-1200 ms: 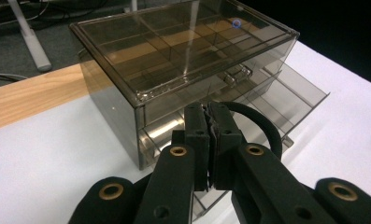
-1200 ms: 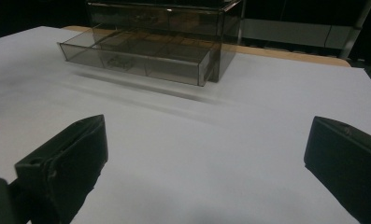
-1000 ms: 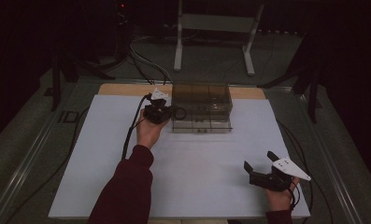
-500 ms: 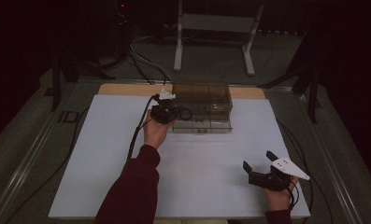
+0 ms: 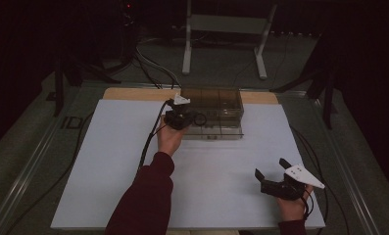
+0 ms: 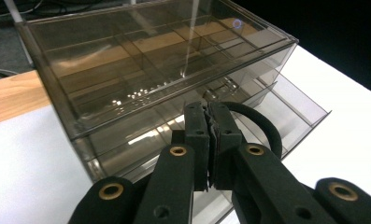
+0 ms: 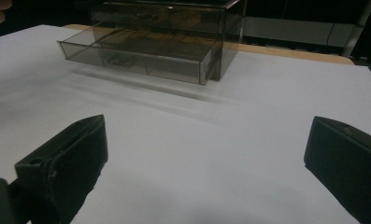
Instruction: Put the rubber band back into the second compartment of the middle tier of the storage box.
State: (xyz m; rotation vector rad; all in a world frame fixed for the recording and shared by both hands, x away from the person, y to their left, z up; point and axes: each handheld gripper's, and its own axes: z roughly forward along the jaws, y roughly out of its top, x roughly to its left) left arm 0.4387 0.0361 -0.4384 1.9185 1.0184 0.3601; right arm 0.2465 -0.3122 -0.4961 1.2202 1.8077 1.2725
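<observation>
A smoky clear drawer box (image 5: 217, 104) stands at the back middle of the white table; its lower drawer (image 5: 216, 131) is pulled out toward me. My left gripper (image 5: 191, 118) hovers at the box's left front, shut on a black elastic ring (image 5: 200, 119). In the left gripper view the jaws (image 6: 210, 116) pinch the ring (image 6: 260, 125) just over the open drawer (image 6: 290, 105), below the box's lid (image 6: 141, 51). My right gripper (image 5: 271, 168) rests open near the front right, nothing between its jaws (image 7: 206, 135). From there the box (image 7: 174, 18) and its drawer (image 7: 141, 53) lie ahead, a small dark thing (image 7: 117, 59) inside.
The white sheet (image 5: 221, 166) covers the table, with a wooden strip (image 5: 133, 93) along its back edge. The left gripper's cable (image 5: 150, 137) trails across the sheet. A metal stand (image 5: 221, 24) and loose cables (image 5: 153, 63) sit on the floor behind.
My left hand has carried the black ring rightward, closer to the box and over the open drawer. The right gripper has stayed put.
</observation>
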